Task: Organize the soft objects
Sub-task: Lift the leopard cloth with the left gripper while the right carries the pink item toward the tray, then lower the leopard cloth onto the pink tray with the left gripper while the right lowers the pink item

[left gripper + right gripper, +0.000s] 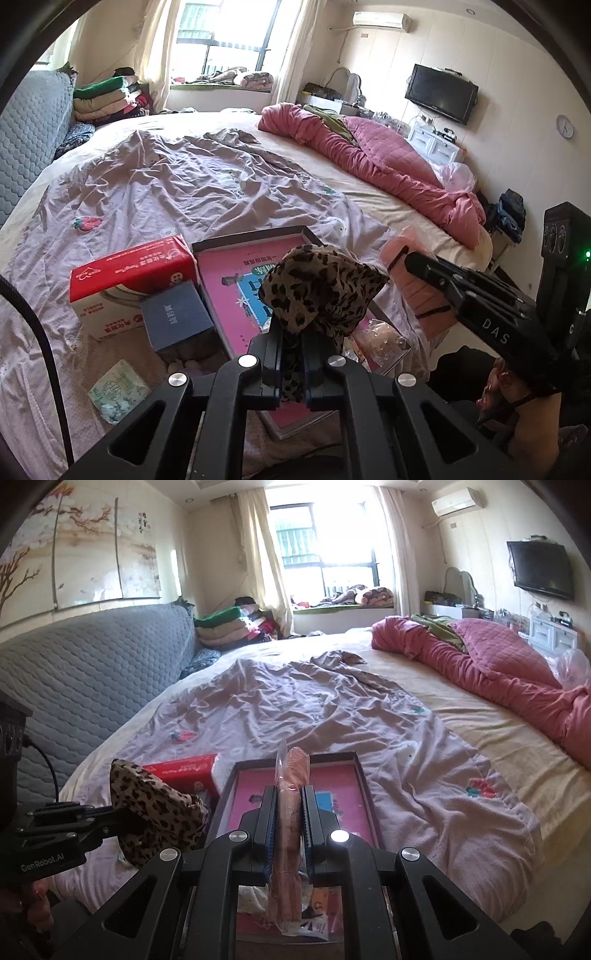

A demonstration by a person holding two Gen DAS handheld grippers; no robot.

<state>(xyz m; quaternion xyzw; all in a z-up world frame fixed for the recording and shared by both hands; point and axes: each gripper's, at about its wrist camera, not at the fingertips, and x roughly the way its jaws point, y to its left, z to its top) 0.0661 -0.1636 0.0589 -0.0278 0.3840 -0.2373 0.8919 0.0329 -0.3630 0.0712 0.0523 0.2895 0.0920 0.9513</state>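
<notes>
The left gripper pinches a leopard cloth above the tray on the bed. The right gripper pinches a pink packet, also over the tray. A red box lies just beside the tray.

leopard cloth: soft, matt | sheet: wrinkled cloth | tissue pack: glossy plastic

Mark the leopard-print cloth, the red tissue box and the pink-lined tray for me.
Leopard-print cloth (325, 284): left wrist view, on its bunched top above the claw.
Red tissue box (129, 269): left wrist view, on its red top face.
Pink-lined tray (347, 786): right wrist view, on its bare pink floor.
</notes>
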